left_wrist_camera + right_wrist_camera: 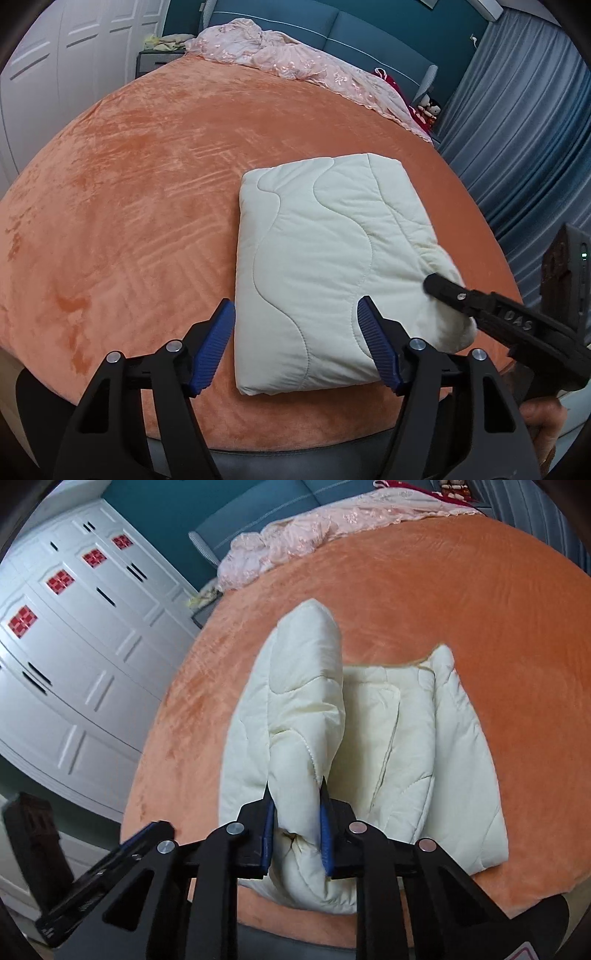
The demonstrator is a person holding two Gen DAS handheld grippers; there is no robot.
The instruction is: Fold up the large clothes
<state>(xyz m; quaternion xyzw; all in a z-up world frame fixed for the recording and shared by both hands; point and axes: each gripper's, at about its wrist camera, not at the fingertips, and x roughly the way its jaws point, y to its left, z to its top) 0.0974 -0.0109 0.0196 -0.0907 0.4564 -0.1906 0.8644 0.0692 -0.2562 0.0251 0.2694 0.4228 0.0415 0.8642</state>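
Observation:
A cream quilted garment [325, 266] lies folded into a thick rectangle on the orange bed cover [147, 184]. My left gripper [295, 314] is open and empty, its blue pads spread over the garment's near left edge. My right gripper [295, 794] is shut on a bunched fold of the cream garment [306, 709] at its near right corner and holds that fold raised. The right gripper also shows in the left wrist view [443, 290], pressed against the garment's right corner.
A pink embroidered cloth [280, 55] lies heaped at the far edge of the bed against a teal headboard [369, 33]. White wardrobe doors [66, 657] stand to the left. Blue curtains [524, 140] hang to the right. The bed's near edge [295, 443] is just below the grippers.

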